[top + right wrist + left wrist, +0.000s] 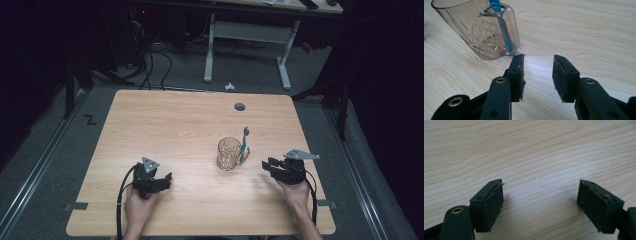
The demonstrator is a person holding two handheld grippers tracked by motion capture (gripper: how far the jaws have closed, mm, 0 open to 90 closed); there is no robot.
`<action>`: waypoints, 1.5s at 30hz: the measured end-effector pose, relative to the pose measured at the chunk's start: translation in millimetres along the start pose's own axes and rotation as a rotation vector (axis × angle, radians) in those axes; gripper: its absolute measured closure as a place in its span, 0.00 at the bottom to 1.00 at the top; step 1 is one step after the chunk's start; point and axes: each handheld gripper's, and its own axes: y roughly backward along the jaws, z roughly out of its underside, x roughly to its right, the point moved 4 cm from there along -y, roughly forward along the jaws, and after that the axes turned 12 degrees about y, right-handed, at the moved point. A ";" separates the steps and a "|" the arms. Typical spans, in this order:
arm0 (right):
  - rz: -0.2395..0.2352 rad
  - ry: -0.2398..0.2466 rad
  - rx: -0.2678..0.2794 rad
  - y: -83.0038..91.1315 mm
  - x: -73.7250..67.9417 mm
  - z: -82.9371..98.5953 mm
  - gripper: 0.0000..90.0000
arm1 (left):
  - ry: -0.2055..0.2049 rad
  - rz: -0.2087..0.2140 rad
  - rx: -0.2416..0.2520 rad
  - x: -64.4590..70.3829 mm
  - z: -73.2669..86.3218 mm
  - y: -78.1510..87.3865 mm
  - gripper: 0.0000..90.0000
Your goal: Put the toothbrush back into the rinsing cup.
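Observation:
A clear patterned glass mug (229, 154) stands right of the table's middle, and a blue toothbrush (244, 144) leans upright through its handle. In the right gripper view the mug (484, 32) and the toothbrush (504, 27) sit just beyond the jaws, up and to the left. My right gripper (268, 165) rests near the front right, a short way right of the mug, open with nothing between its pads (537, 67). My left gripper (167, 178) lies at the front left, well away from the mug, open wide over bare wood (540, 192).
The wooden table (165, 120) has a round grey cable hole (240, 106) near its far edge. A person's hands hold both grippers from the near edge. Beyond the table stand a white desk frame (250, 35) and loose cables on the floor.

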 end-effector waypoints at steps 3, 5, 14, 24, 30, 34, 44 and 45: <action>0.001 -0.005 -0.006 -3.0 0.4 3.6 0.69 | 0.003 0.000 0.003 0.2 0.0 -0.2 0.24; 0.001 -0.005 -0.009 -4.4 0.6 5.0 0.69 | 0.003 0.000 0.003 0.2 0.0 -0.2 0.24; 0.006 -0.008 -0.030 -13.7 -0.4 11.3 0.68 | 0.003 0.000 0.003 0.2 0.0 -0.2 0.24; 0.014 0.009 -0.056 -20.7 -1.5 14.3 0.67 | 0.003 0.000 0.003 0.2 0.0 -0.2 0.24; 0.027 0.025 -0.071 -25.7 -2.9 15.8 0.66 | 0.003 0.000 0.004 0.2 0.0 -0.2 0.24; 0.034 0.036 -0.084 -28.9 -3.9 17.1 0.65 | 0.003 0.000 0.004 0.2 0.0 -0.2 0.24; 0.052 0.054 -0.108 -35.3 -6.1 19.7 0.63 | 0.003 0.000 0.004 0.2 0.0 -0.2 0.24; 0.051 0.057 -0.109 -35.8 -6.2 19.9 0.63 | 0.003 0.000 0.004 0.2 0.0 -0.2 0.24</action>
